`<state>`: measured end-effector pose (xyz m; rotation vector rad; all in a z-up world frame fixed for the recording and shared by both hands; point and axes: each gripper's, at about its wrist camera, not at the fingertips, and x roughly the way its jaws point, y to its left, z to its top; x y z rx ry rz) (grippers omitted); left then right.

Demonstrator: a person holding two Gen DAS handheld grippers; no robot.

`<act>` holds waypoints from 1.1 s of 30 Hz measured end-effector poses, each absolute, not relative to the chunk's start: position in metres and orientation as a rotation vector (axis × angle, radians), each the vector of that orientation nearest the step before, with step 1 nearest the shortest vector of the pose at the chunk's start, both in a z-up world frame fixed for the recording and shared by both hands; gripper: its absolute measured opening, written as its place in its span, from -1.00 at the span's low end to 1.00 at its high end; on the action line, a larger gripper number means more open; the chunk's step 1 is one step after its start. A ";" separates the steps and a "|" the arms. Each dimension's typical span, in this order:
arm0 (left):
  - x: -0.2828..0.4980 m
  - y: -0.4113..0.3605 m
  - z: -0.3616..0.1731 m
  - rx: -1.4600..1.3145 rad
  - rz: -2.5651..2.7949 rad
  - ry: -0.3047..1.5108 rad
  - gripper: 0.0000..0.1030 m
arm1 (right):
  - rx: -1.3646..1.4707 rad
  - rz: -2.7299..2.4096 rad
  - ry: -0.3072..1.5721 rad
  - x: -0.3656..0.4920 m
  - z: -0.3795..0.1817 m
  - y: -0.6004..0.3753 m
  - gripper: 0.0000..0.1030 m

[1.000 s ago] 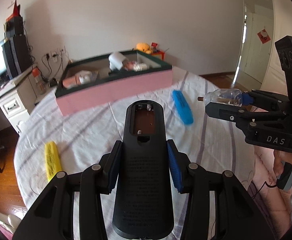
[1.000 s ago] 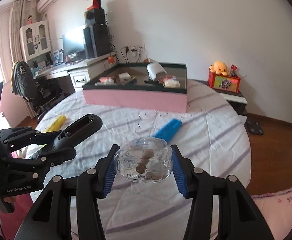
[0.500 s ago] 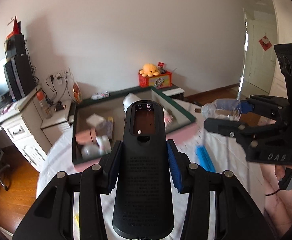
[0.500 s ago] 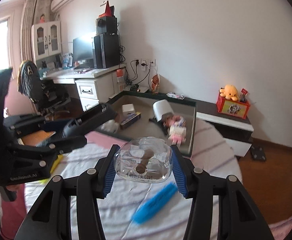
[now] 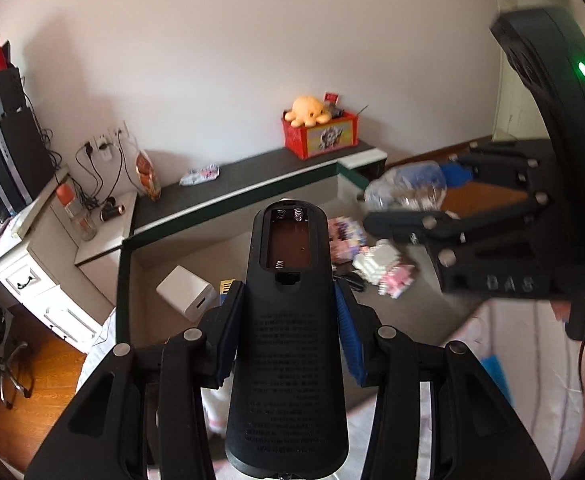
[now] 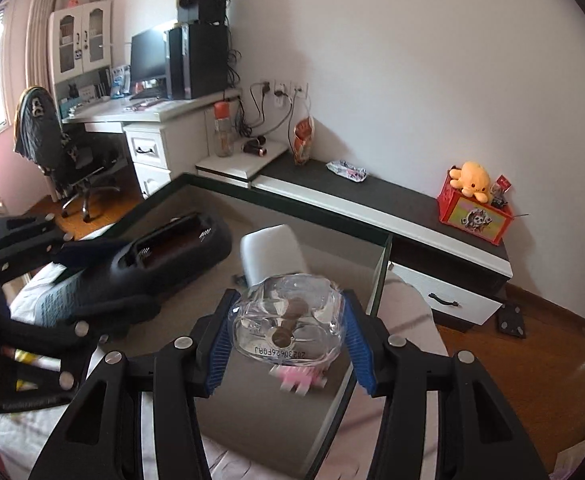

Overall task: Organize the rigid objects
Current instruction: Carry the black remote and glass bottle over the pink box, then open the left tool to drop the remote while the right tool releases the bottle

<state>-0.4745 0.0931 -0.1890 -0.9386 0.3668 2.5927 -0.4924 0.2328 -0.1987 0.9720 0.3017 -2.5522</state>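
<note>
My left gripper (image 5: pixel 288 332) is shut on a black remote control (image 5: pixel 288 360) whose battery bay lies uncovered and faces up. It hangs over the near edge of the green-rimmed box (image 5: pixel 126 280). My right gripper (image 6: pixel 288 334) is shut on a clear plastic bottle (image 6: pixel 288 316), gripped near its base. In the left wrist view that bottle (image 5: pixel 404 190) shows a blue cap and hovers over the box's right side. The right wrist view has the remote (image 6: pixel 164 256) at the left, above the box floor (image 6: pixel 252 400).
Inside the box lie a white block (image 5: pixel 186 294), pink and white packets (image 5: pixel 388 272) and a white roll (image 6: pixel 272 256). A dark low shelf (image 6: pixel 372 200) with a red toy crate (image 6: pixel 474 214) runs behind it. A desk (image 6: pixel 148 116) and chair (image 6: pixel 52 136) stand left.
Both grippers have travelled forward from over the striped bed cover to above the box, each keeping its load. The blue and yellow objects on the bed have dropped out of sight.
</note>
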 end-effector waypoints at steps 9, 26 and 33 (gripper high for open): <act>-0.500 0.096 -0.213 -1.010 2.614 0.439 -0.14 | 1.087 -2.523 0.393 -0.555 -0.231 0.235 0.01; -0.502 0.098 -0.219 -1.036 2.629 0.446 0.00 | 1.139 -2.500 0.418 -0.577 -0.239 0.230 0.01; -0.486 0.096 -0.209 -1.013 2.640 0.443 0.36 | 1.098 -2.517 0.360 -0.564 -0.230 0.232 0.27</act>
